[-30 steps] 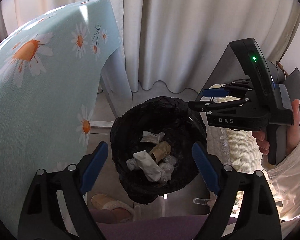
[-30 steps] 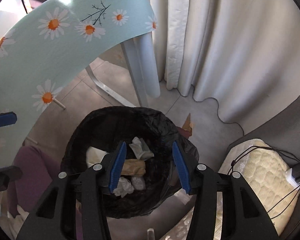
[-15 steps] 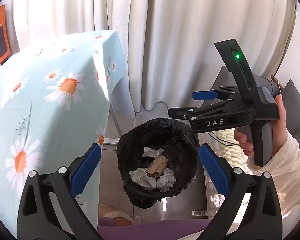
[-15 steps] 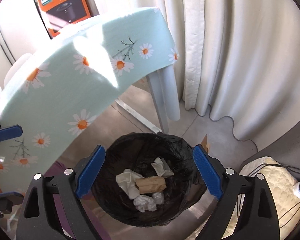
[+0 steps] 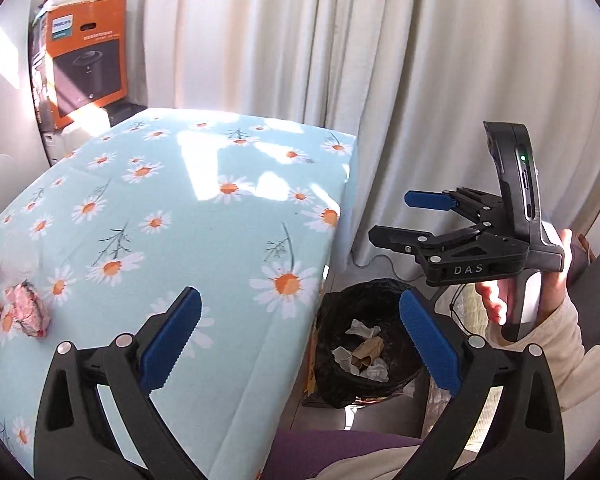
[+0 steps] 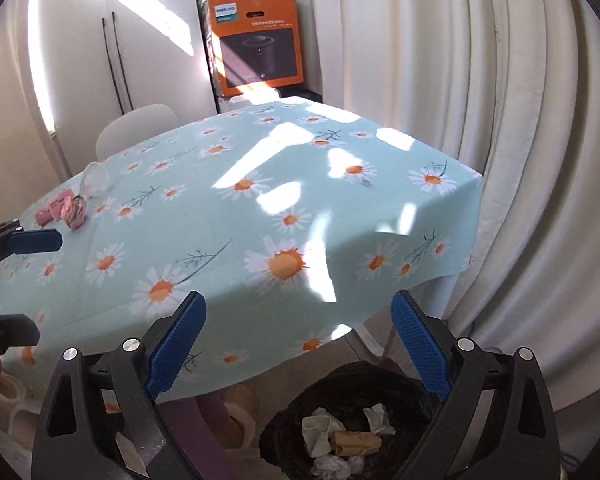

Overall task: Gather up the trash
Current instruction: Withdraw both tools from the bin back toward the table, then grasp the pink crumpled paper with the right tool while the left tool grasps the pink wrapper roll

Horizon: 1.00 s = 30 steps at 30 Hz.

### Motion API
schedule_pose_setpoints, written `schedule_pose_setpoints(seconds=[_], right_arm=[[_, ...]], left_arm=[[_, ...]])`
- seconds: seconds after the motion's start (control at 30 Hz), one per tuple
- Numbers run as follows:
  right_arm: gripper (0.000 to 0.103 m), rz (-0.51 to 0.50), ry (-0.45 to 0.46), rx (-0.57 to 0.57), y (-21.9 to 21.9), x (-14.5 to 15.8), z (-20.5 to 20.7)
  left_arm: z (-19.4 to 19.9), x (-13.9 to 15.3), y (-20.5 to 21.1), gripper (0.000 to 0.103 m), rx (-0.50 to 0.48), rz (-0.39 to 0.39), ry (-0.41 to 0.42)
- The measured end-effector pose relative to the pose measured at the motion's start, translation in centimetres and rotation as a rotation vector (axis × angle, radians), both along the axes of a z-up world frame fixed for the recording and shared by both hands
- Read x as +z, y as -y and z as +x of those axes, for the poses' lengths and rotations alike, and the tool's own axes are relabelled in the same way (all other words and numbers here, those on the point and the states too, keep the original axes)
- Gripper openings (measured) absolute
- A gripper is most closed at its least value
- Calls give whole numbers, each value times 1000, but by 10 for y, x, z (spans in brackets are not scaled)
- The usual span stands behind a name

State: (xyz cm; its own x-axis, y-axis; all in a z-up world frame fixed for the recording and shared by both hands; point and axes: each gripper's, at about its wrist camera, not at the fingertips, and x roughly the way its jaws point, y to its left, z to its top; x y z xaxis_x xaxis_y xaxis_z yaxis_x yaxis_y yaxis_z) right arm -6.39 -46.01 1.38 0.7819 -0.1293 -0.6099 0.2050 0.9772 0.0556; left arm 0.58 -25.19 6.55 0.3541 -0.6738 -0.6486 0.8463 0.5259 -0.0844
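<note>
A black-lined trash bin (image 5: 392, 300) stands on the floor beside the table and holds crumpled white tissues and a brown paper roll (image 5: 367, 347); it also shows in the right wrist view (image 6: 404, 388). Crumpled pink wrappers (image 5: 30, 310) lie on the daisy tablecloth (image 5: 204, 240) at the far left, also in the right wrist view (image 6: 73, 210). My left gripper (image 5: 300, 332) is open and empty above the table edge. My right gripper (image 6: 296, 344) is open and empty above the bin; it shows in the left wrist view (image 5: 400, 220).
An orange appliance box (image 6: 256, 44) stands behind the table. White curtains (image 5: 340, 40) hang along the right. A white chair (image 6: 136, 128) is at the table's far side. A clear plastic piece (image 6: 96, 178) lies near the pink wrappers.
Both grippers have risen from over the bin and tilted up toward the tabletop. The right gripper opened wide. The bin now sits low in both views.
</note>
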Motion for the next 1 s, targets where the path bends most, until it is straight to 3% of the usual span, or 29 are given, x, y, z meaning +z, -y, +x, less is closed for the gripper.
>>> schedule_pose_setpoints(seconds=[0.2, 0.37, 0.53, 0.77, 1.0], right_arm=[[90, -5, 6, 140, -45, 11, 36], [90, 26, 0, 269, -85, 11, 68], [90, 22, -17, 390, -132, 12, 100], [90, 31, -59, 509, -192, 9, 144], [90, 22, -104, 577, -239, 5, 181]], left_arm=[[28, 17, -68, 97, 214, 5, 40], [57, 20, -129, 97, 374, 2, -1], [81, 18, -181, 97, 517, 51, 13], [105, 13, -235, 97, 592, 59, -9], [132, 5, -275, 97, 608, 72, -48]])
